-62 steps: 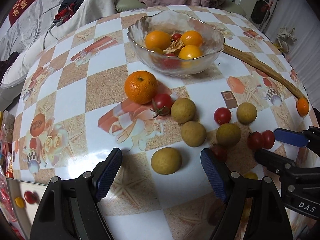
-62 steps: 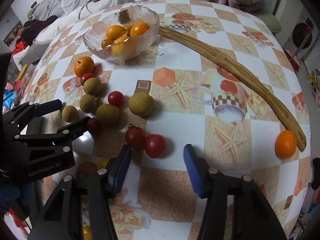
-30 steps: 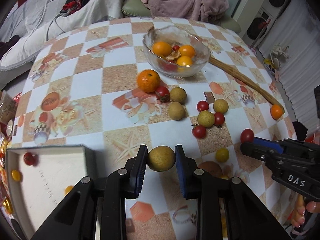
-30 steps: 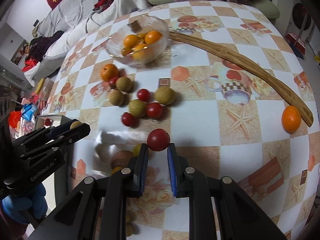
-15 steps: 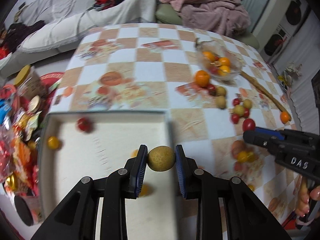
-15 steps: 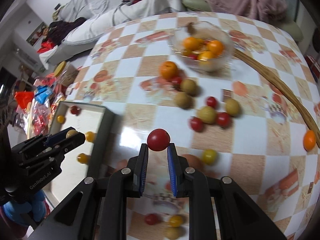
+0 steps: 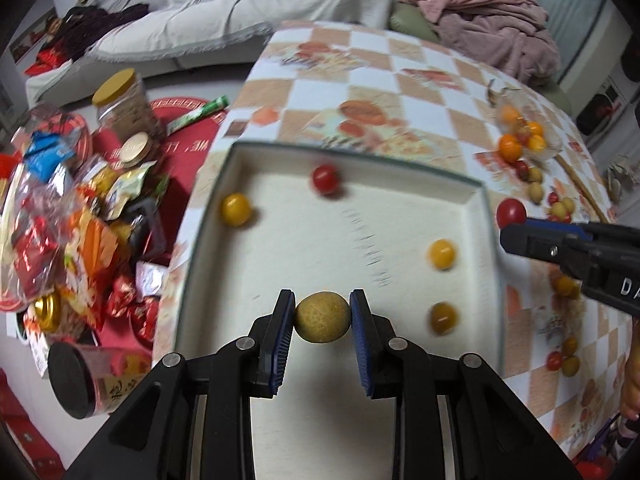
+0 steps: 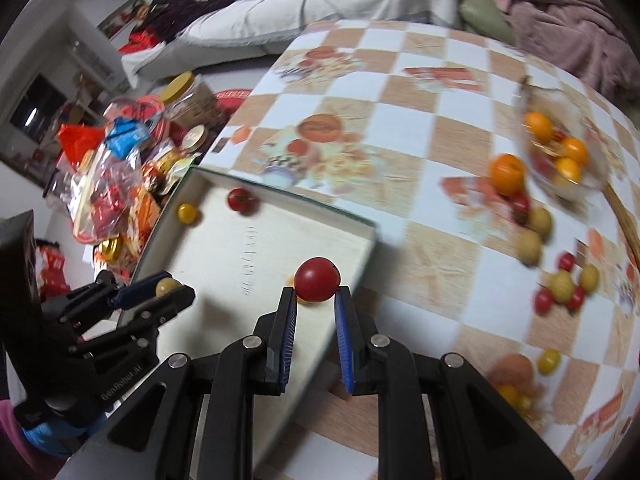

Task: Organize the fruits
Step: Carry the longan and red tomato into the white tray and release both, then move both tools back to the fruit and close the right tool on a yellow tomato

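Note:
My left gripper is shut on a tan round fruit and hangs over the white tray. In the right wrist view that same gripper shows at the left, over the tray's near part. My right gripper is shut on a red cherry tomato above the tray's right rim; from the left wrist view the tomato sits at the tray's right edge. In the tray lie a red tomato and yellow tomatoes.
Loose tomatoes and tan fruits lie on the checked table. An orange sits by a glass bowl of oranges. Snack packets and jars crowd the floor left of the table. A sofa stands behind.
Both grippers closed on their fruits, lifted them off the table and swung left. The tray has come under the left gripper, and the right gripper has reached the tray's right rim.

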Motion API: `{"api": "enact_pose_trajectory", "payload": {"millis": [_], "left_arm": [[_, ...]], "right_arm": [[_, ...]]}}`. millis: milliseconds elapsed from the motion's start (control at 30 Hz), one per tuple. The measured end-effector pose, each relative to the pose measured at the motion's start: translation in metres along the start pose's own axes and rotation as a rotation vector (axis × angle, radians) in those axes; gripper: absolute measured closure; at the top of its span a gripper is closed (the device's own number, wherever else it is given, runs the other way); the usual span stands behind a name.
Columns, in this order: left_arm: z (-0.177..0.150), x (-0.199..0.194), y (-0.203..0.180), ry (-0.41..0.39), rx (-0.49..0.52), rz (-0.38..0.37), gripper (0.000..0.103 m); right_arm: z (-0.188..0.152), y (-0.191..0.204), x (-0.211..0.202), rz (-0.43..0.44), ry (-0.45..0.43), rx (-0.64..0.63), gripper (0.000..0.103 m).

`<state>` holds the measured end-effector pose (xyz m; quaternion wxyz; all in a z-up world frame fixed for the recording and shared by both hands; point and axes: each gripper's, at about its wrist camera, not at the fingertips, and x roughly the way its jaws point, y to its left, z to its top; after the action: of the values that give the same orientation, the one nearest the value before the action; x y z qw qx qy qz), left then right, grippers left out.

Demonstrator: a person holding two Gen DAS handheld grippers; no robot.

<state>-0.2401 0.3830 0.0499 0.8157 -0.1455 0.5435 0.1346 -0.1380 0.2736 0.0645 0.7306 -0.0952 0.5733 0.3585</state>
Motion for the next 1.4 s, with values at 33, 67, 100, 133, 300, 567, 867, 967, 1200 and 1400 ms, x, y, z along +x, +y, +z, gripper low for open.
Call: {"api": "enact_pose_trajectory", "payload": {"millis": [33,67,100,133,300,567,867,967,1200,1400], "left_arm": [[-0.002,0.003,0.004,0.008,-0.008,0.002,0.073],[-0.003,0.005,0.008,0.015,-0.015,0.005,0.073],[-0.005,0.009,0.011,0.021,-0.021,0.006,0.073],[-0.005,0.010,0.013,0.024,-0.023,0.006,0.073],[-0.006,0.015,0.016,0.031,-0.017,0.011,0.073],[-0.009,0.022,0.018,0.066,-0.011,0.021,0.073],[-0.011,0.017,0.017,0.045,-0.010,0.042,0.020],[-0.011,0.020,0.016,0.063,-0.005,0.051,0.020],[-0.009,0.013,0.002,0.061,0.027,0.043,0.019],[-0.002,0.003,-0.026,0.033,0.097,0.019,0.019]], "right_arm": [[0.003,0.004,0.005,0.001,0.011,-0.006,0.082],[0.006,0.008,0.011,0.001,0.021,-0.011,0.082],[0.009,0.012,0.017,0.002,0.031,-0.016,0.082],[0.012,0.014,0.022,0.000,0.039,-0.020,0.082],[0.026,0.025,0.045,-0.025,0.079,-0.047,0.082],[0.030,0.032,0.070,-0.049,0.144,-0.075,0.082],[0.030,0.032,0.065,-0.027,0.124,-0.056,0.028],[0.029,0.030,0.053,-0.022,0.093,-0.034,0.023],[0.017,0.011,0.017,-0.041,0.012,0.034,0.019],[-0.012,-0.026,-0.011,-0.083,-0.013,0.130,0.019]]}}
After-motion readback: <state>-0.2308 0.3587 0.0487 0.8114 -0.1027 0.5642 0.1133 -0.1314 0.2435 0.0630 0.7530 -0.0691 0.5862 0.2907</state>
